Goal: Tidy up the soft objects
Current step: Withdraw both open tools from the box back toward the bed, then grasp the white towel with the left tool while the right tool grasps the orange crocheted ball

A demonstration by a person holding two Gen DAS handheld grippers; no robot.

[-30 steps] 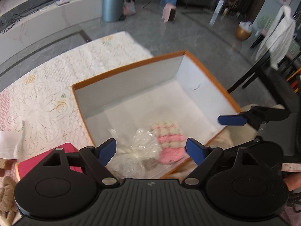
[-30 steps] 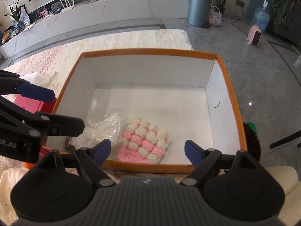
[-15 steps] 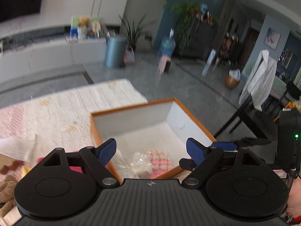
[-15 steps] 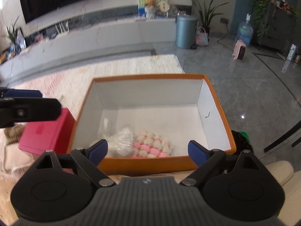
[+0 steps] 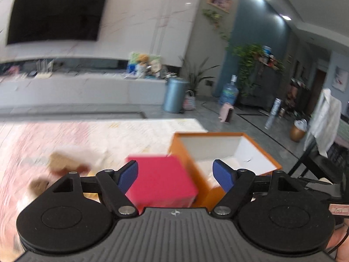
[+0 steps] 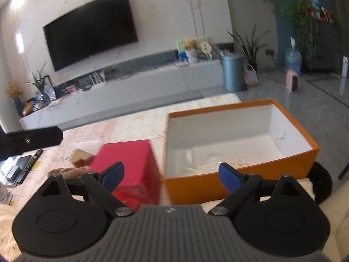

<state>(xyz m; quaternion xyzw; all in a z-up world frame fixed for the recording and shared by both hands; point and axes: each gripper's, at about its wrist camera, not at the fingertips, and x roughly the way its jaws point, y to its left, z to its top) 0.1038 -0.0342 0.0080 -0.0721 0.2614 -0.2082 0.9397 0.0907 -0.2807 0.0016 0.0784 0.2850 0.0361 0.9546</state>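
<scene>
Handling note: left gripper jaws wide but closing, nothing between; right gripper spread, empty. Brown plush toy lies left of yr right fingers, beside red box. Likely light, squashy: pinch mid-body.

Both views pulled back and tilted up off orange box, red box now ahead, left hand-held gripper closing empty

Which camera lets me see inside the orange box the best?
The right wrist view. There the orange box shows its whole rim, its white inner walls and most of the floor, with something pale lying inside. In the left wrist view the same box is blurred and partly hidden behind the red box and a gripper finger.
</scene>
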